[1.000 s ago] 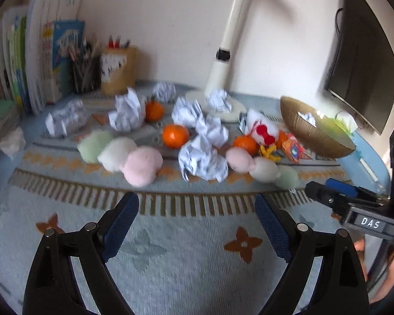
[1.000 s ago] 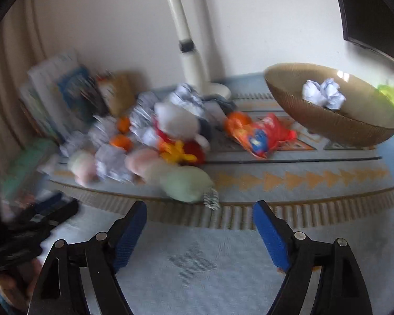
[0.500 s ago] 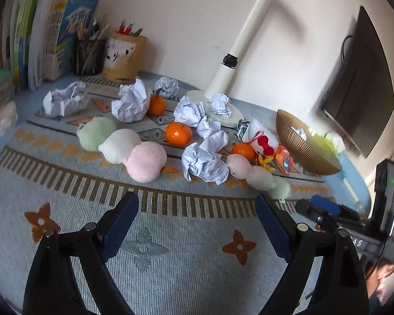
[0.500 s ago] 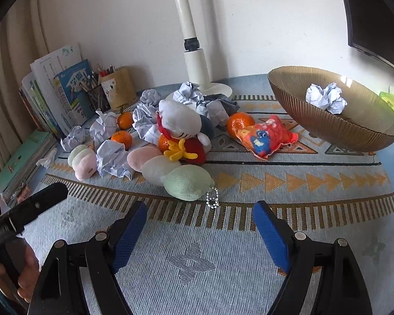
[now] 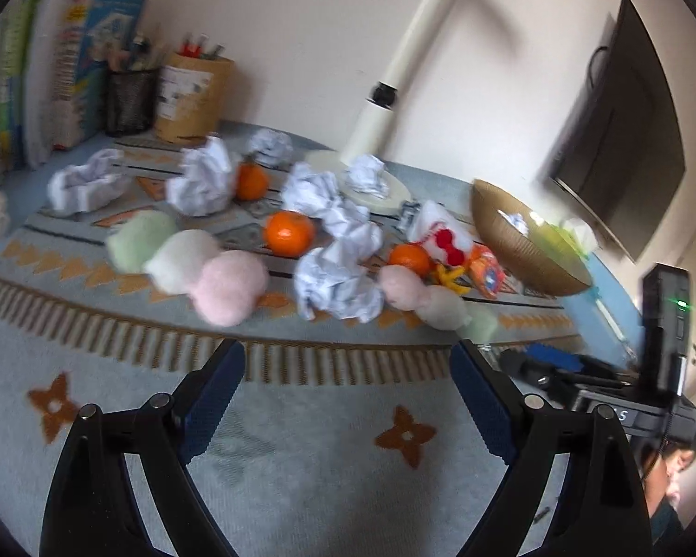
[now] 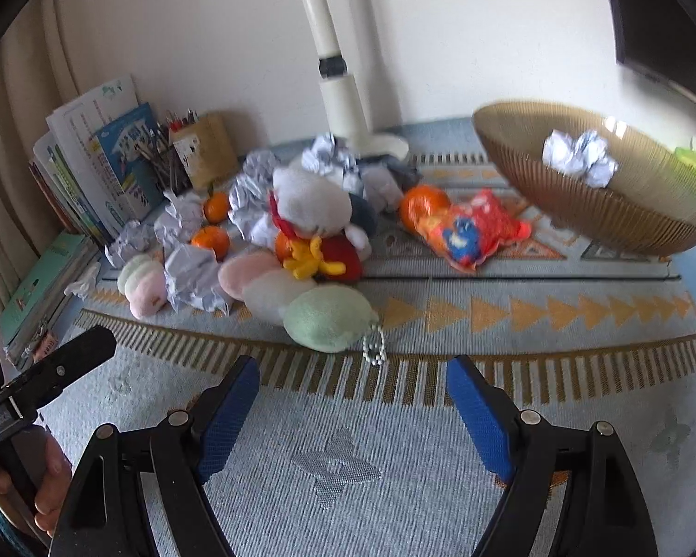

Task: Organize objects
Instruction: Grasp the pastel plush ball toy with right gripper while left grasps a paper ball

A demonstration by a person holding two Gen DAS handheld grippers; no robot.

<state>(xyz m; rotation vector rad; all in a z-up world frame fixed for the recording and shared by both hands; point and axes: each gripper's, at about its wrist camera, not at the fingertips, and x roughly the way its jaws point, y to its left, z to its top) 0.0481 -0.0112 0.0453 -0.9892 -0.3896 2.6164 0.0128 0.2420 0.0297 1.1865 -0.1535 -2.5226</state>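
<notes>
A pile lies across the patterned mat (image 5: 301,441): crumpled paper balls (image 5: 336,281), oranges (image 5: 287,233), and soft pink (image 5: 229,288), white and green plush balls. A white and red plush toy (image 6: 318,227), a green plush ball (image 6: 329,318) and a red snack packet (image 6: 471,232) lie nearer the right gripper. A brown ribbed bowl (image 6: 594,204) at the right holds one crumpled paper (image 6: 580,158). My left gripper (image 5: 348,390) is open and empty above the mat, short of the pile. My right gripper (image 6: 352,399) is open and empty, just short of the green ball.
A white lamp post (image 6: 334,69) and its base stand behind the pile. Books (image 6: 97,162) and pen holders (image 5: 192,97) line the back left. A dark monitor (image 5: 626,130) hangs at the right. The right gripper shows in the left wrist view (image 5: 603,385).
Both views shifted slightly closer to the pile and are motion-blurred. Both grippers stay open and empty. No object on the mat has moved.
</notes>
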